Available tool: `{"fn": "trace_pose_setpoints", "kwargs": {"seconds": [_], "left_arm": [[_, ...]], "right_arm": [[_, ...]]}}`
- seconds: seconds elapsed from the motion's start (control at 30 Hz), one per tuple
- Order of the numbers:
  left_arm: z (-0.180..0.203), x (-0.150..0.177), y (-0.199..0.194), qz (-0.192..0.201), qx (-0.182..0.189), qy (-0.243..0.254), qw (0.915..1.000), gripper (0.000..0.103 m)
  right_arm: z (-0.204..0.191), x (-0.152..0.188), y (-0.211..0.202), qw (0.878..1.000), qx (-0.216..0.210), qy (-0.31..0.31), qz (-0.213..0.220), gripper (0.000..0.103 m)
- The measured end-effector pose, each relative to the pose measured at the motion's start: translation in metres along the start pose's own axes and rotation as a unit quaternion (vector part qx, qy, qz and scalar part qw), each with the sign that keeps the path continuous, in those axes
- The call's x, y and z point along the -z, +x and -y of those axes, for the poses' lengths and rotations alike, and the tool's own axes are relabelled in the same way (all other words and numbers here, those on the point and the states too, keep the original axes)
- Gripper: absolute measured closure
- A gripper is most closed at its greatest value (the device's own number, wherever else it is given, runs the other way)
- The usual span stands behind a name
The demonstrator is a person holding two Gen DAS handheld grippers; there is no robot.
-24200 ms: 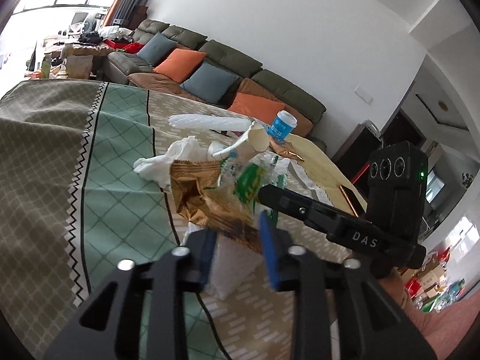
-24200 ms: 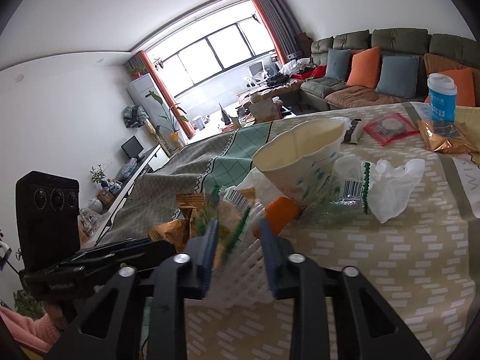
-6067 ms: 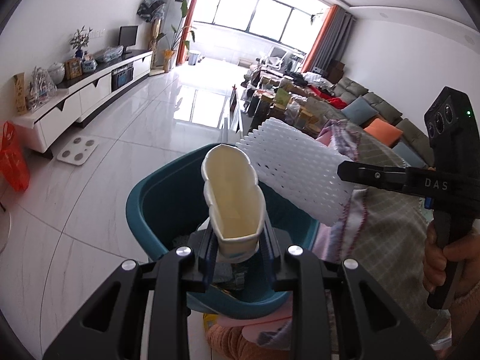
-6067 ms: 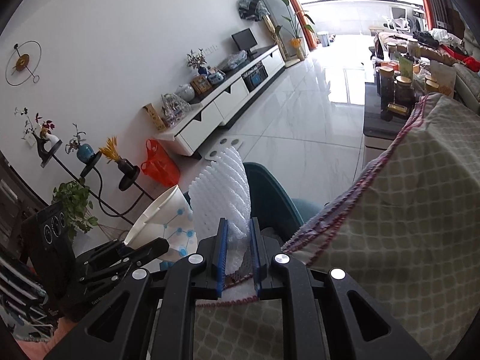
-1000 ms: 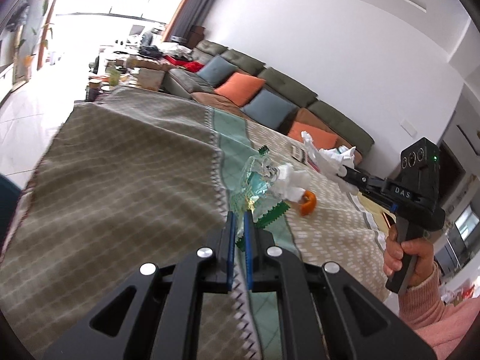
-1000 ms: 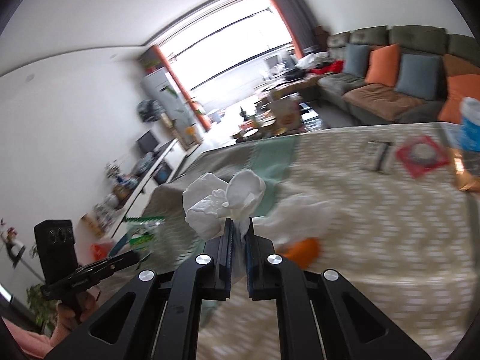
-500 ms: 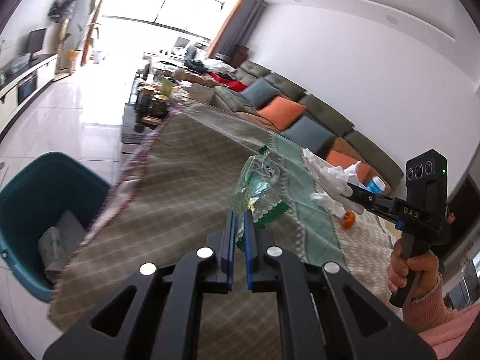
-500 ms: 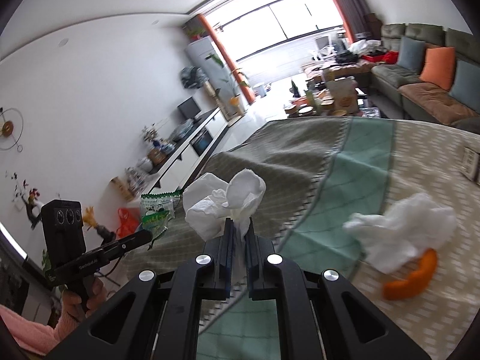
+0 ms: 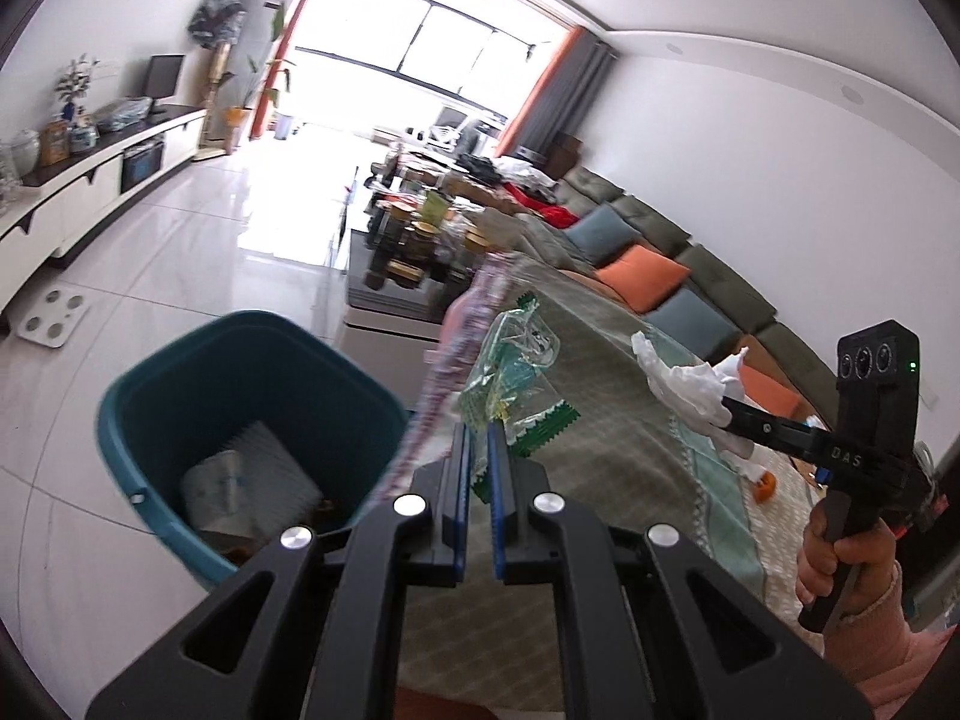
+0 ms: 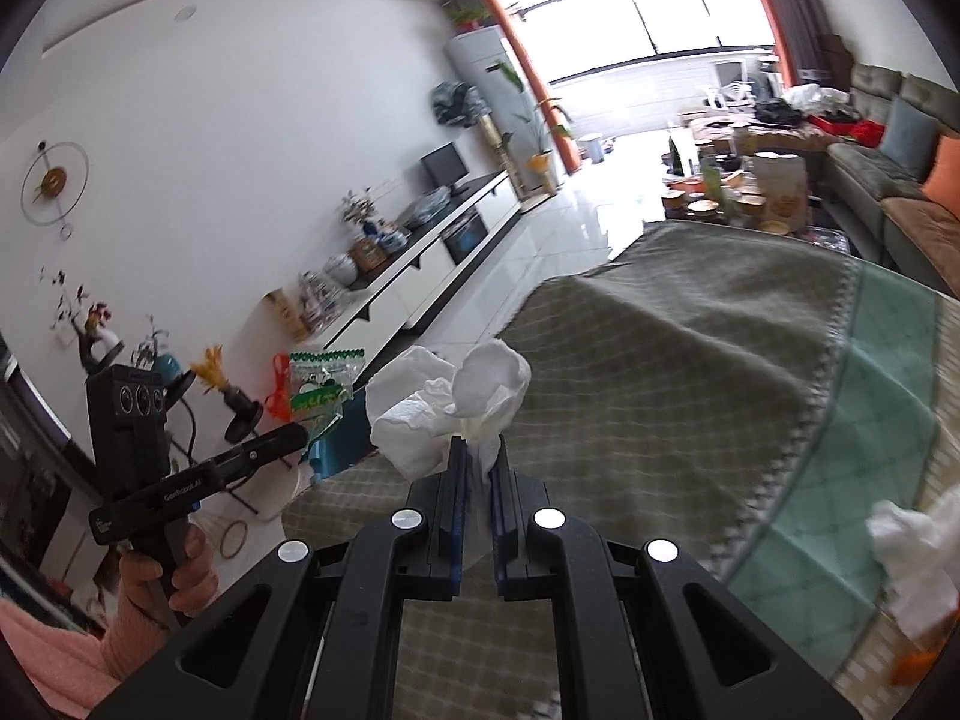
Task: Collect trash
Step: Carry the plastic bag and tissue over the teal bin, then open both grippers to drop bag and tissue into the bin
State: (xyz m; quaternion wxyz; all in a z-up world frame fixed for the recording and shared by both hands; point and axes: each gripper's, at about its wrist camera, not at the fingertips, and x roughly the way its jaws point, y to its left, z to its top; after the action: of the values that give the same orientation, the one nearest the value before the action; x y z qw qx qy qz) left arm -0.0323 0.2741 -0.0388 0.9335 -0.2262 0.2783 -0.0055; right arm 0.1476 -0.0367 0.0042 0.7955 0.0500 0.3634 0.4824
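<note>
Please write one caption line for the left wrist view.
Left gripper carries a clear plastic wrapper toward the teal bin.

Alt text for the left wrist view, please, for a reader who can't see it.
The left gripper is shut on a clear green-edged plastic wrapper at the table's edge, beside a teal bin on the floor. At right, the right gripper holds crumpled white tissue.

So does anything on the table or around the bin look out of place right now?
Yes. A crumpled white tissue and an orange scrap lie loose on the tablecloth. The teal bin stands upright, nothing spilled beside it.
</note>
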Motion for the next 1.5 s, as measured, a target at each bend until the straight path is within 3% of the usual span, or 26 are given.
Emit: {"fn": "trace_pose_setpoints", "kwargs": {"seconds": [0.4,0.77,1.17,1.5], "left_arm": [[-0.043,-0.001,-0.009,0.002,-0.056,-0.041,0.9976,0.096],[-0.074,0.004,-0.004,-0.011,-0.093,-0.070,0.9932,0.095],[-0.088,0.014,0.008,-0.031,-0.116,-0.088,0.9889,0.095],[-0.099,0.021,0.019,-0.048,-0.122,-0.100,0.9862,0.093]], "right_arm": [[-0.045,-0.018,0.064,0.997,-0.017,-0.055,-0.049,0.095],[-0.063,-0.025,0.112,0.993,-0.005,-0.077,-0.084,0.095],[-0.080,-0.023,0.155,0.987,0.030,-0.102,-0.121,0.094],[-0.088,-0.019,0.177,0.984,0.037,-0.102,-0.141,0.090]]}}
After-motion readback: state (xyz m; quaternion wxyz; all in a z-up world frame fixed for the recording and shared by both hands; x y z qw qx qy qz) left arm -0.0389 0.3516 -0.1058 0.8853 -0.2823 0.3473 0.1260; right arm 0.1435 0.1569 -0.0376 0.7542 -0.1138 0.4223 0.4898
